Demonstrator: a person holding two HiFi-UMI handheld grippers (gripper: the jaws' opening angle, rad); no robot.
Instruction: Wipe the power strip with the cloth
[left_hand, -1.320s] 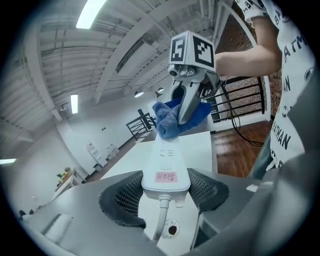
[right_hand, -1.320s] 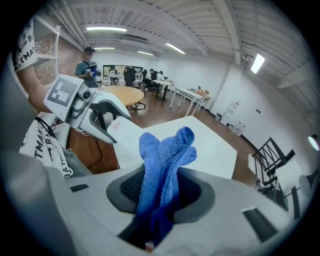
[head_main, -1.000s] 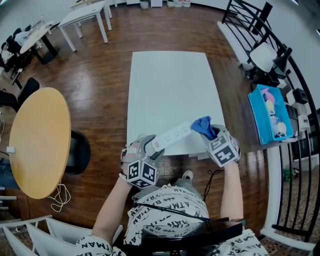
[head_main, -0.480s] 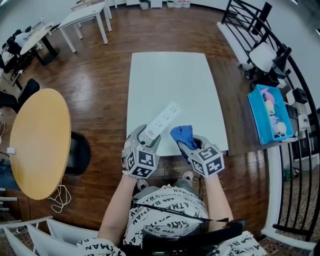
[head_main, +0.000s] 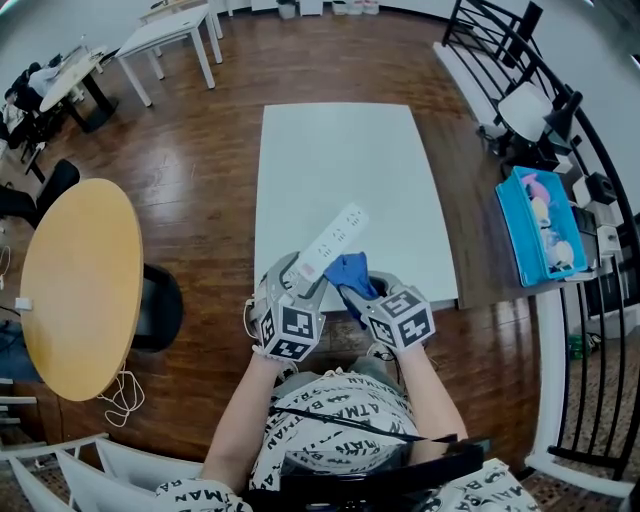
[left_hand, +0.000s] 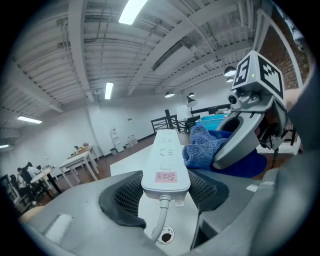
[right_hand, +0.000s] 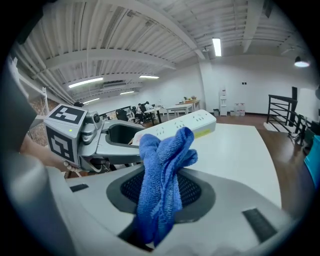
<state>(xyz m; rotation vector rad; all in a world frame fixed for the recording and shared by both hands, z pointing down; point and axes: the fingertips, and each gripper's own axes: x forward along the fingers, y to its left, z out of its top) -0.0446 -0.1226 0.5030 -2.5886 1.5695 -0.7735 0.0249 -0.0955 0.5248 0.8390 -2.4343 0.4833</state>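
A white power strip (head_main: 332, 241) is held up over the near edge of the white table (head_main: 340, 170), pointing away from me. My left gripper (head_main: 300, 282) is shut on its cord end; the left gripper view has the strip (left_hand: 166, 160) clamped between both pads, its cord hanging down. My right gripper (head_main: 362, 295) is shut on a bunched blue cloth (head_main: 350, 272). The cloth (right_hand: 162, 175) sticks up from the jaws and touches the strip's right side (right_hand: 187, 125). The cloth (left_hand: 205, 145) lies against the strip in the left gripper view as well.
A round yellow table (head_main: 75, 285) stands on the left over wooden floor. A blue bin (head_main: 540, 225) with toys and a black railing (head_main: 590, 300) are on the right. White desks (head_main: 170, 35) stand at the back.
The left gripper swung the power strip from lying across to pointing away. The right gripper brought the cloth leftward and nearer, up against the strip.
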